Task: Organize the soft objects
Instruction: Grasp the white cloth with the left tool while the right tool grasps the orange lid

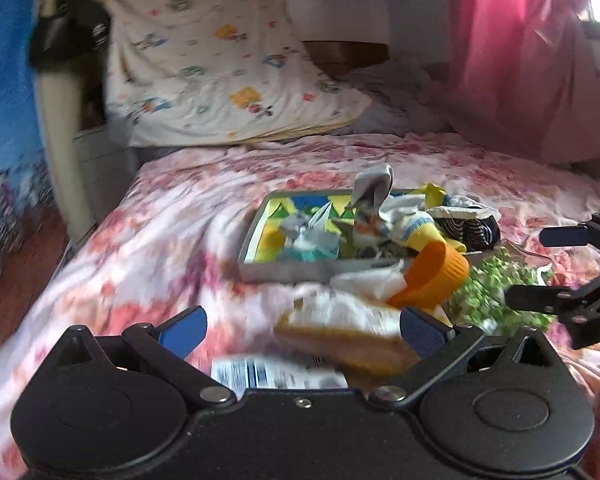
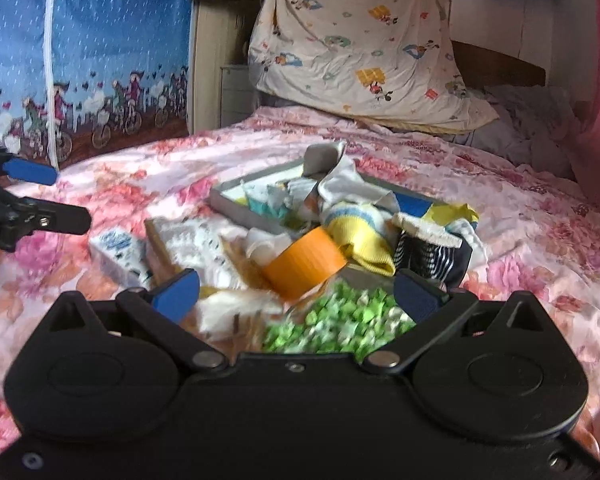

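A grey tray (image 1: pixel 284 272) (image 2: pixel 228 202) with a colourful floor sits on the floral bed, holding crumpled socks and small packets. A yellow striped sock (image 1: pixel 416 228) (image 2: pixel 360 236) and a dark striped sock (image 1: pixel 472 228) (image 2: pixel 432 256) spill over its near corner, beside an orange cup (image 1: pixel 436 276) (image 2: pixel 304 264) lying on its side. My left gripper (image 1: pixel 304 330) (image 2: pixel 68 196) is open over a white and tan packet (image 1: pixel 340 328) (image 2: pixel 192 248). My right gripper (image 2: pixel 296 292) (image 1: pixel 528 266) is open, with a green speckled bag (image 2: pixel 340 320) (image 1: pixel 496 284) between its fingers, not clamped.
A small blue and white carton (image 1: pixel 276 372) (image 2: pixel 118 256) lies close to the packet. A cartoon-print pillow (image 1: pixel 220 64) (image 2: pixel 364 44) leans at the bed's head. Pink curtain (image 1: pixel 512 60) hangs to the right, a blue printed net (image 2: pixel 80 60) to the left.
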Motion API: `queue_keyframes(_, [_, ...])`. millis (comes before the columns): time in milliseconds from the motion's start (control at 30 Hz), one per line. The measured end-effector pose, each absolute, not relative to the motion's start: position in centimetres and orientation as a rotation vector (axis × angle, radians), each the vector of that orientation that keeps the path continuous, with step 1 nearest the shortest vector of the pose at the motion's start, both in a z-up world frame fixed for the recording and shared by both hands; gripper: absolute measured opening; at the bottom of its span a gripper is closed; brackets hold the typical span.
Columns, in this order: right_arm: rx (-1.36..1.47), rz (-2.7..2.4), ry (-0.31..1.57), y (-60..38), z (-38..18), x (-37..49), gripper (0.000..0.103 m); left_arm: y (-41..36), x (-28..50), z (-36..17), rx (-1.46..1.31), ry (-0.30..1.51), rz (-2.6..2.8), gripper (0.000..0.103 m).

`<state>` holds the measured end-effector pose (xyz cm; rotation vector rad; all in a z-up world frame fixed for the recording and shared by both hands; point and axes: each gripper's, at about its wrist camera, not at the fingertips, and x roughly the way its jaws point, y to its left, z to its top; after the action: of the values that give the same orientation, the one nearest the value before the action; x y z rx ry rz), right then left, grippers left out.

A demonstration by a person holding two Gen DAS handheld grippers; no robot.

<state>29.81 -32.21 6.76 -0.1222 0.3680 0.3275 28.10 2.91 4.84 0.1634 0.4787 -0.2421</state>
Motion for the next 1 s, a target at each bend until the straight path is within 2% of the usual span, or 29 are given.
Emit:
queue_keyframes(233, [-0.103, 0.372, 0.371, -34.9, 6.9, 32.5, 0.102, 0.3, 33.7, 5.9, 0.342, 0.445, -0.358, 0.102])
queue_keyframes(500, [-0.208, 0.446, 0.408, -34.6, 6.5, 35.6, 0.102, -4.2, 36.0, 4.1, 0.614, 0.419, -0.504, 0.102])
queue_keyframes(800, [-0.254, 0.448, 0.42, -35.1, 6.1, 37.7, 0.102, -5.2, 38.5, 2.3, 0.688, 0.455, -0.519, 0.102])
queue_keyframes(1000, [-0.26, 0.463, 0.415, -34.7, 6.1, 39.2, 0.102, -5.0, 40.1, 1.4, 0.678, 0.498, -0.545, 0.096])
